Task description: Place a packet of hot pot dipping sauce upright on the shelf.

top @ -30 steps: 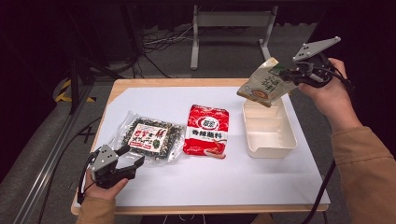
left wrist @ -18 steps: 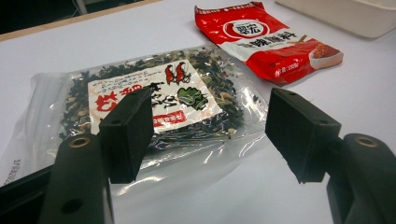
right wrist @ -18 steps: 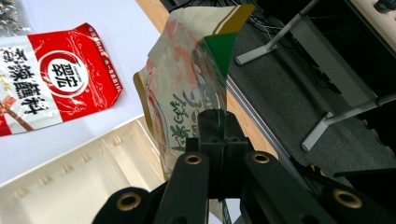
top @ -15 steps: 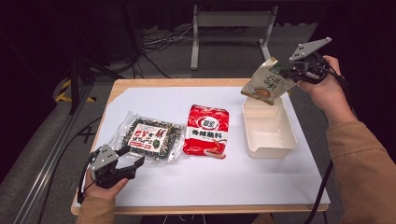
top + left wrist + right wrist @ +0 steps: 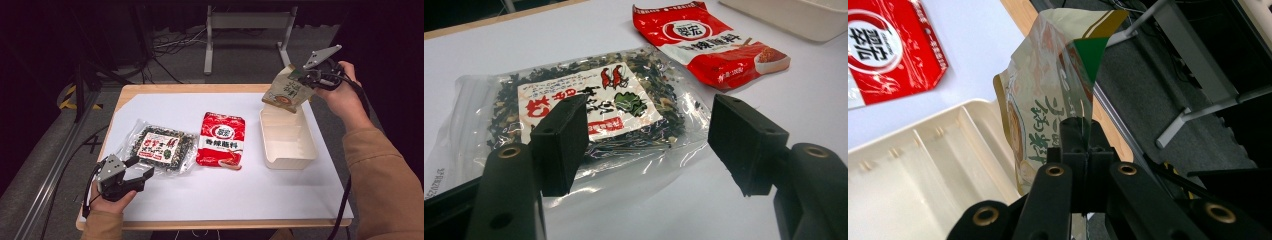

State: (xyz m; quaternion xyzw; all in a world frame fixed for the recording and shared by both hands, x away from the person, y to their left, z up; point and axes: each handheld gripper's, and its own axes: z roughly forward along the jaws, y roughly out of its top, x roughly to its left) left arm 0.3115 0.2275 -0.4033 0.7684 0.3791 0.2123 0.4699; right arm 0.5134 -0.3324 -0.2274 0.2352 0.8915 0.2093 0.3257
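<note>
Beige sachet [image 5: 286,91] hangs pinched in the right gripper's [image 5: 306,76] fingers over the far end of the cream tray [image 5: 291,155], not yet released. Seaweed bag [image 5: 161,147] and red packet [image 5: 222,139] remain mid-worktop; left gripper [image 5: 134,169] fingers wide, empty.

A red seasoning packet [image 5: 222,139] lies flat near the middle of the white tabletop [image 5: 210,192]. Just to its left, apart from it, lies a clear bag of dark dried seaweed mix [image 5: 162,147] with a red-and-white label. Beyond the table's far edge, grey metal stand legs [image 5: 245,22] and loose cables [image 5: 172,47] rest on the floor.
</note>
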